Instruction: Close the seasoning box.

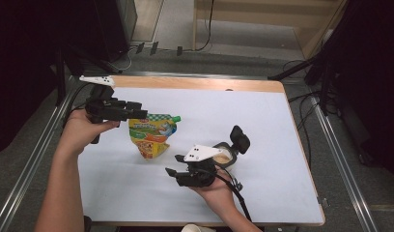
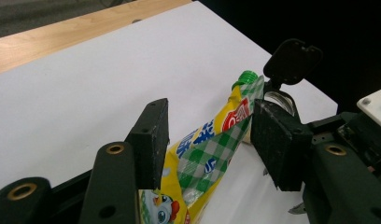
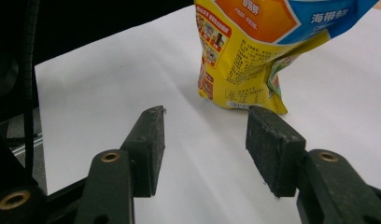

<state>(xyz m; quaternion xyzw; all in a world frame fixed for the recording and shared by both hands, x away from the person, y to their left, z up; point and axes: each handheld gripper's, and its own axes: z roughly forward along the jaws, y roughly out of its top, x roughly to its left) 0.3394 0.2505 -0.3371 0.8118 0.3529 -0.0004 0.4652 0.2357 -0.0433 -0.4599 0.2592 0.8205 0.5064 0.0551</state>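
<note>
Holding my left gripper [image 1: 139, 110] at the far left of the table [image 1: 282, 121], I keep its 2 jaws parted around the yellow pouch [image 1: 151, 135], the pads not pressing it. Its own view shows the pouch's green cap [image 2: 247, 77], pointing at an open black-lidded jar [image 2: 291, 60]. My right gripper [image 3: 205, 144] gapes empty, facing the pouch's printed back.

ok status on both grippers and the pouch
Left gripper open around the pouch, pads off it. Right gripper open, empty. Open-lidded jar beside right hand.
</note>
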